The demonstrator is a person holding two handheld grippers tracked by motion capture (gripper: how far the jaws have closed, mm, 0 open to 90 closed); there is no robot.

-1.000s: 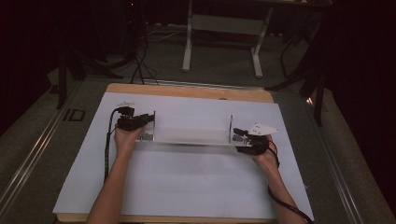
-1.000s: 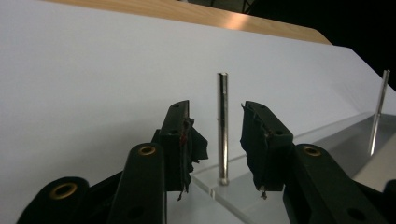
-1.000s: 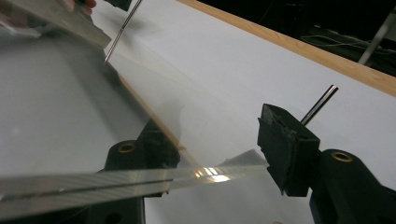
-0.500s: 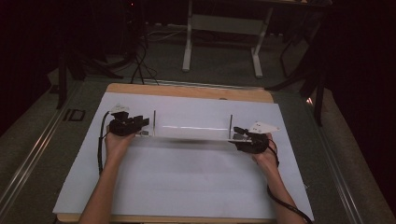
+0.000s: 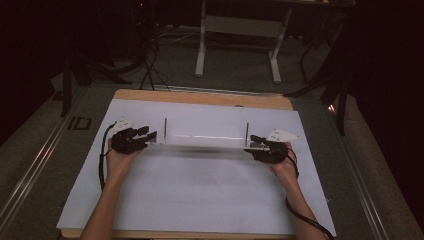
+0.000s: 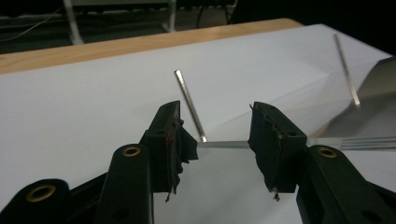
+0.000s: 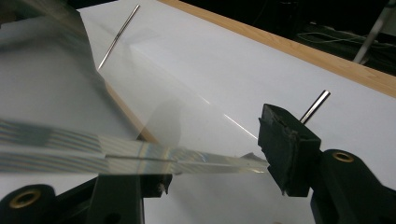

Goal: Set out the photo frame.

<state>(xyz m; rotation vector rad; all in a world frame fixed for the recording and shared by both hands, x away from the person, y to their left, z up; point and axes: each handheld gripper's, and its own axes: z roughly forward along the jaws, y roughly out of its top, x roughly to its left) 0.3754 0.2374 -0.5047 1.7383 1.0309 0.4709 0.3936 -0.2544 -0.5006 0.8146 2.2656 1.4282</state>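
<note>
A long see-through sheet (image 5: 205, 148) lies flat on the white worktop (image 5: 200, 200) — clear like glass, with a shiny edge. Two thin metal pins (image 5: 165, 129) stand up from it, one near each end — both lean a little in the left gripper view.

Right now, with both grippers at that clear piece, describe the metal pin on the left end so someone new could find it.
On the white sheet covering the wooden table lies a long clear plate with a thin upright metal pin at each end. The left pin stands just beyond the left gripper, whose jaws have just been opening with the plate's edge between them. Its twin, the right pin, stands by the right gripper.
</note>
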